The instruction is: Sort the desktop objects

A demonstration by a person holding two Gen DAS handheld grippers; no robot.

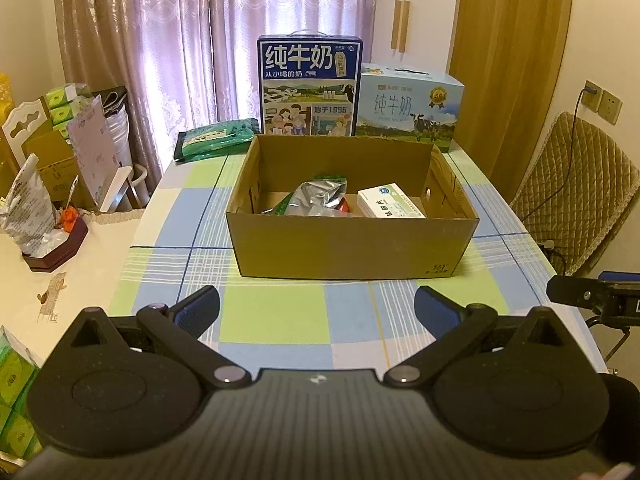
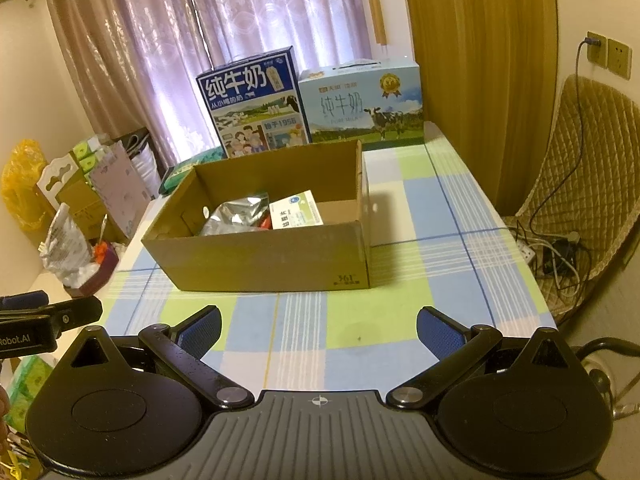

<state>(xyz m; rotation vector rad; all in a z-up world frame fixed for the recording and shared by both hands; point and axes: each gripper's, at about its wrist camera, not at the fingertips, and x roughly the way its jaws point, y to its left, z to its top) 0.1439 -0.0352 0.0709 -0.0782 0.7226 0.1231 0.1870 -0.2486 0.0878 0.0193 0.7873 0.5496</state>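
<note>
Left wrist view showed the left gripper point(image 1: 316, 312) spread wide and empty at the bottom of the frame, above the checked tabletop point(image 1: 280, 320). At centre frame sat the cardboard box point(image 1: 352, 248), holding a silver foil pouch point(image 1: 316, 200) and a white medicine box point(image 1: 390, 204). Right wrist view showed the right gripper point(image 2: 319, 328) likewise wide and empty, the cardboard box at centre left.

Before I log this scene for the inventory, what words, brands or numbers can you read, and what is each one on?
"纯牛奶", "从小喝的奶", "始于1956": dark blue milk carton.
"纯牛奶", "PURE MILK": light blue milk carton.
"361": front wall of the cardboard box; the line under it is too small.
"Robot.AI": left gripper, seen from the right wrist.
White medicine box: print too blurred.
</note>
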